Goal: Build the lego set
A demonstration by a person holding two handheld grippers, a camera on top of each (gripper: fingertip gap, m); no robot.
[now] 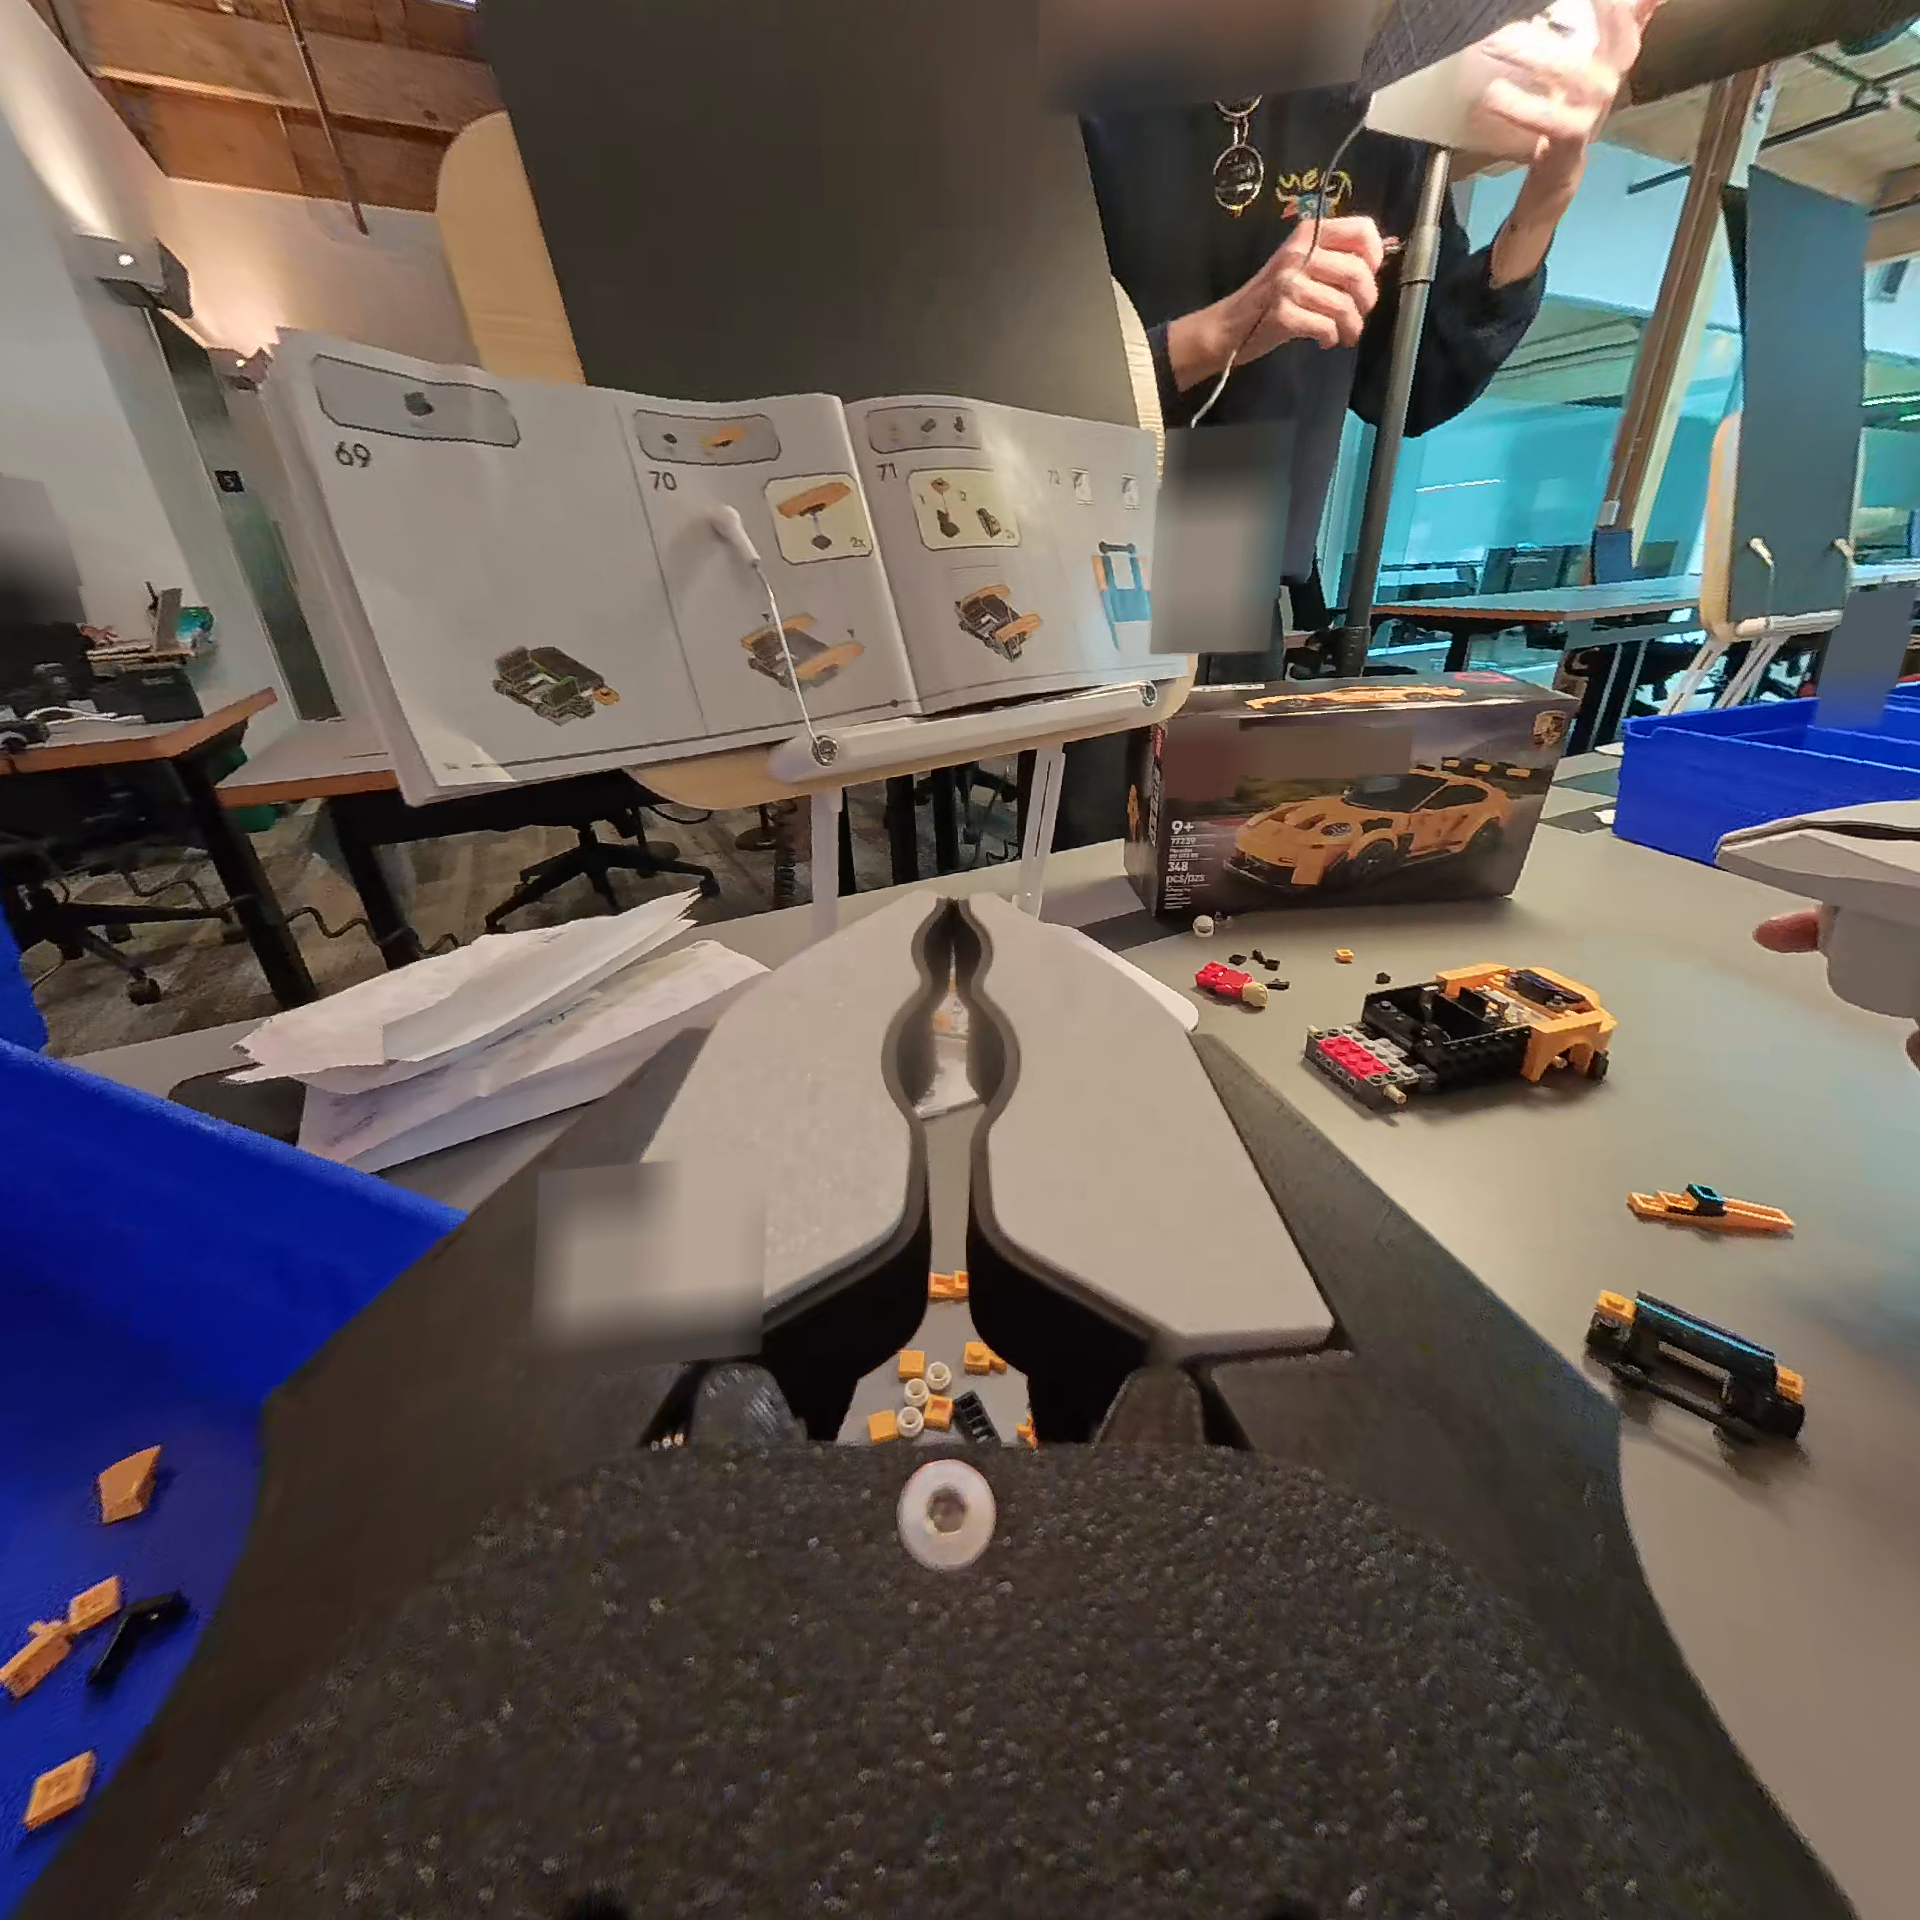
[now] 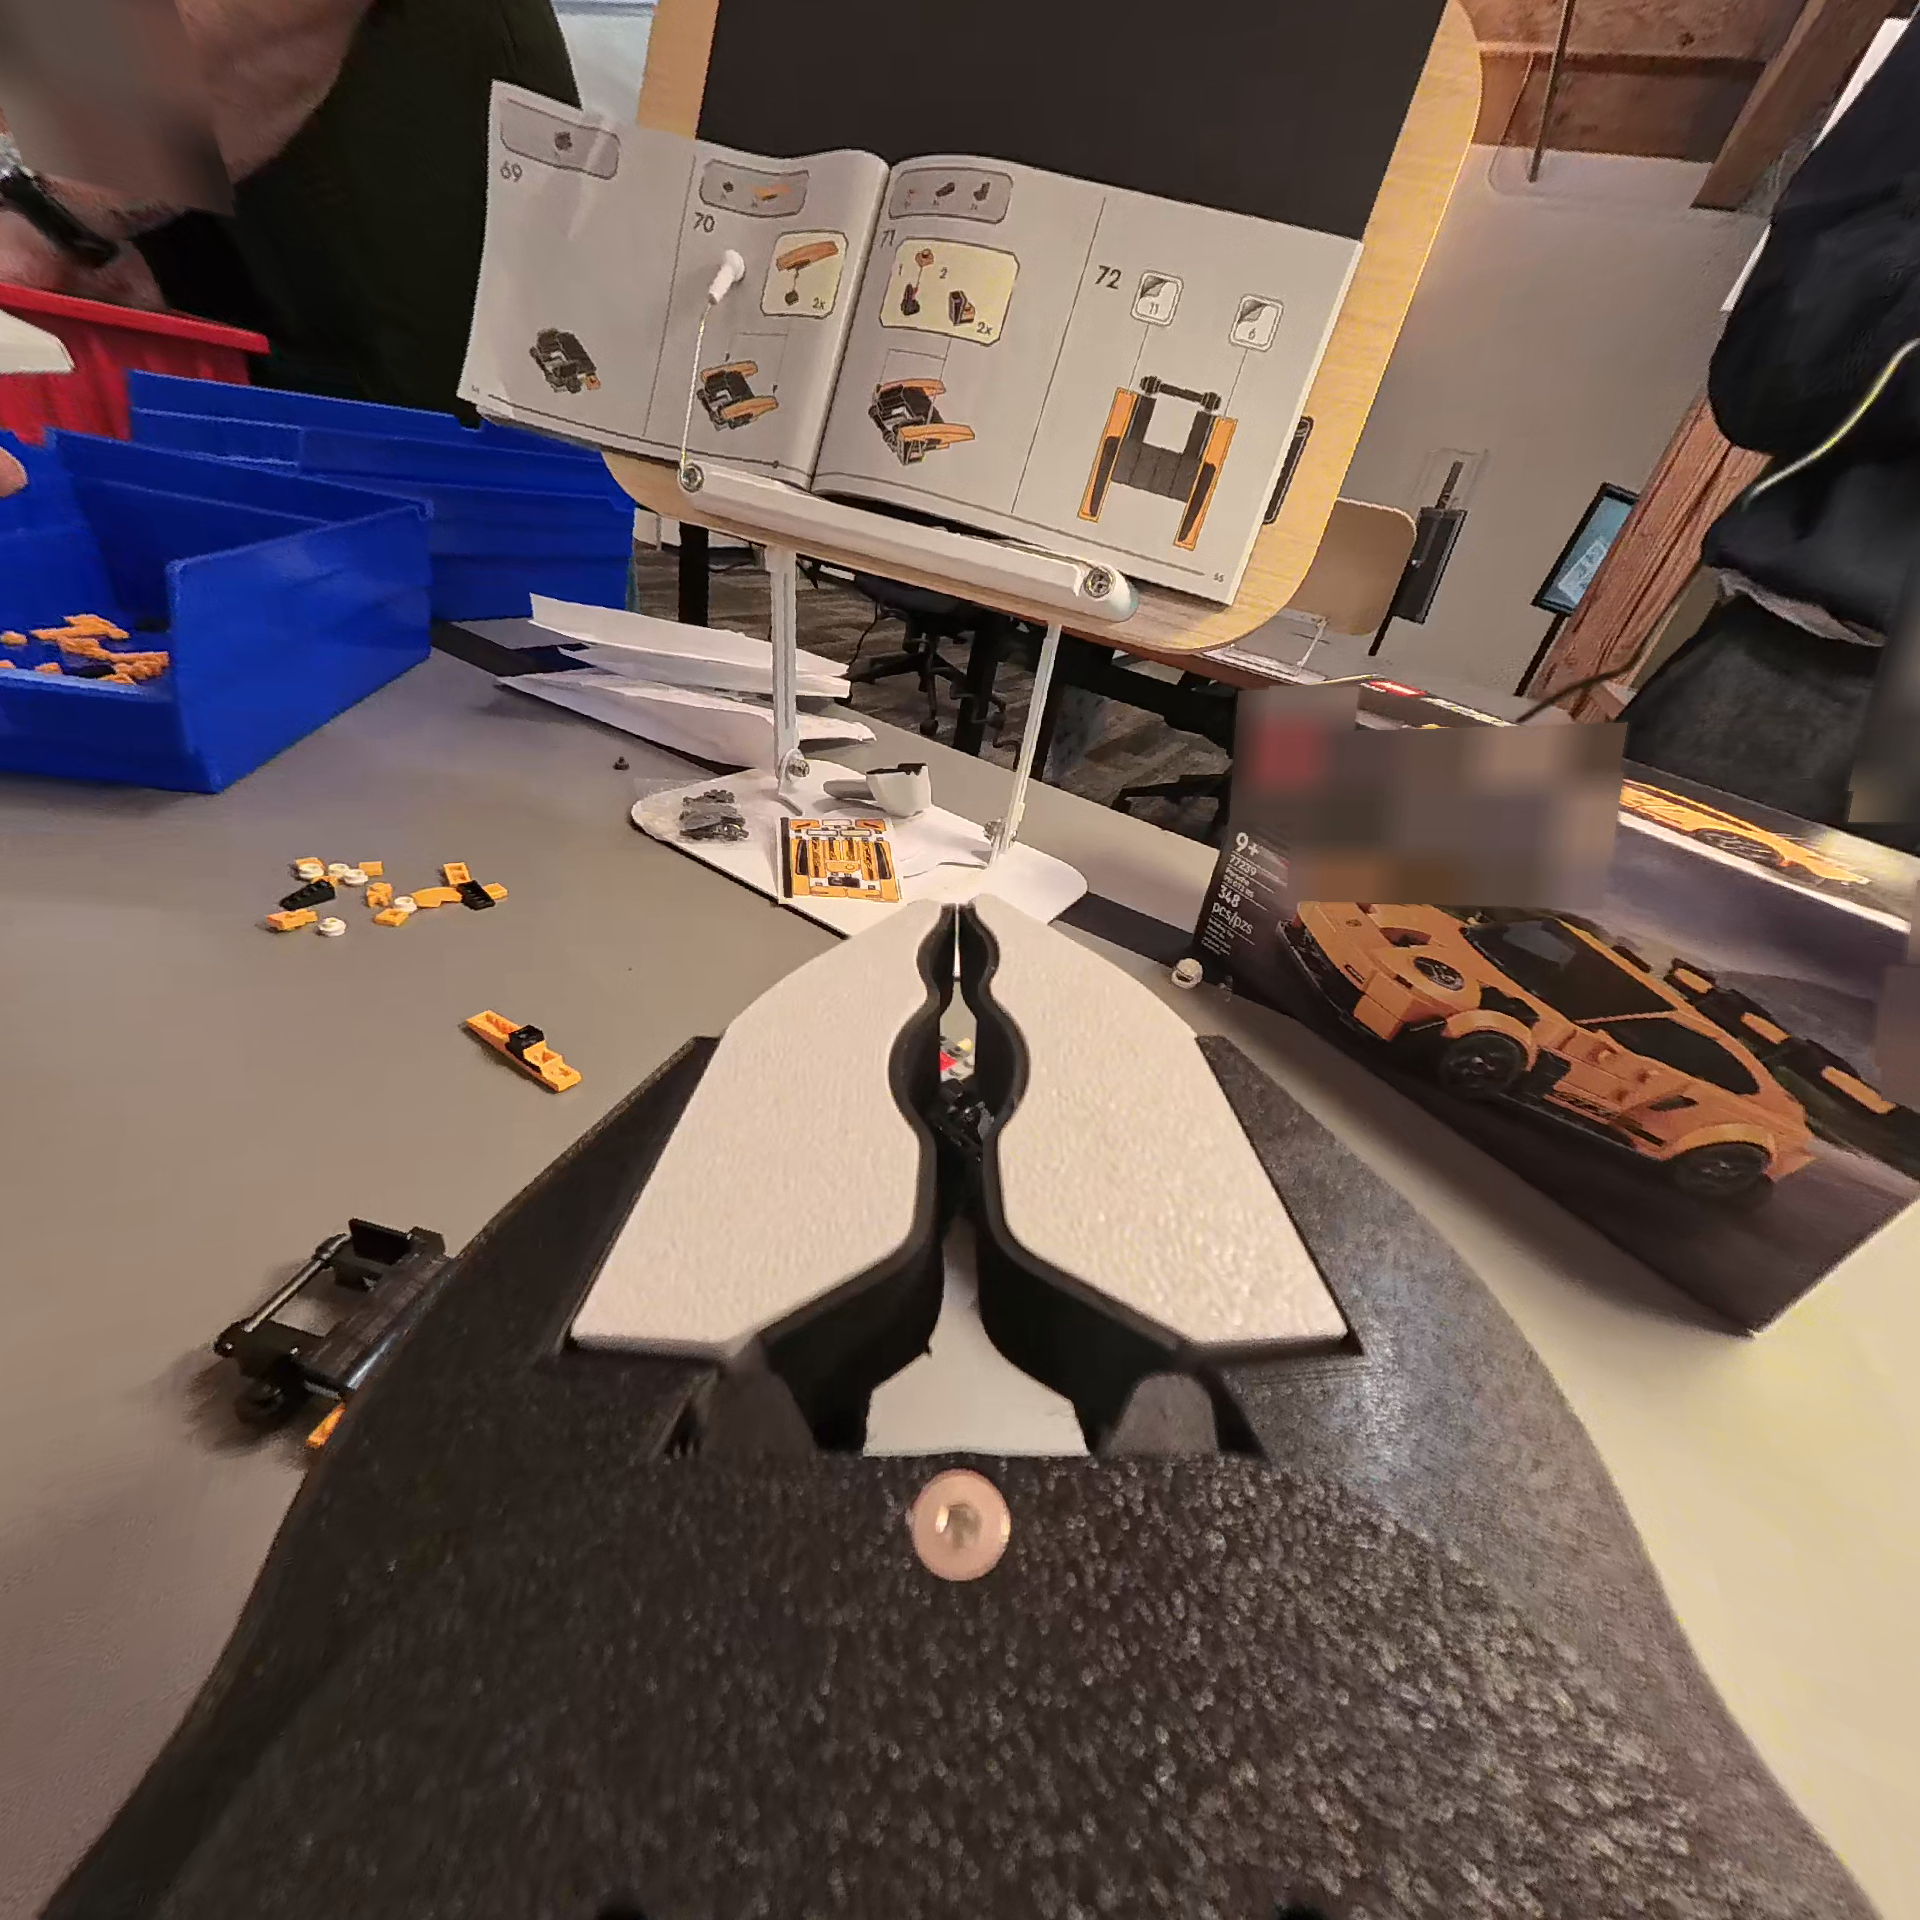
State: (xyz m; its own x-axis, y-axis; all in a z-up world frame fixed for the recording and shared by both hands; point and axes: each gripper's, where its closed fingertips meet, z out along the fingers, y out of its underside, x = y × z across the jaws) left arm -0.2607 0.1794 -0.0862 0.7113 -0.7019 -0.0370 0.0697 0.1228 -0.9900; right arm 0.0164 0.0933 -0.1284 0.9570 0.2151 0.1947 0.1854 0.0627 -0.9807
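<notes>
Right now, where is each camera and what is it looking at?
Left wrist: sits on the left gripper, shut, faces the booklet; car to its right.
Right wrist: sits on the right gripper, shut, faces the booklet; box to its right.
Both share booklet, box, table.

Left tongs (image 1: 951,920) closed, empty; part-built car (image 1: 1460,1029) on grey table (image 1: 1714,1507).
</notes>
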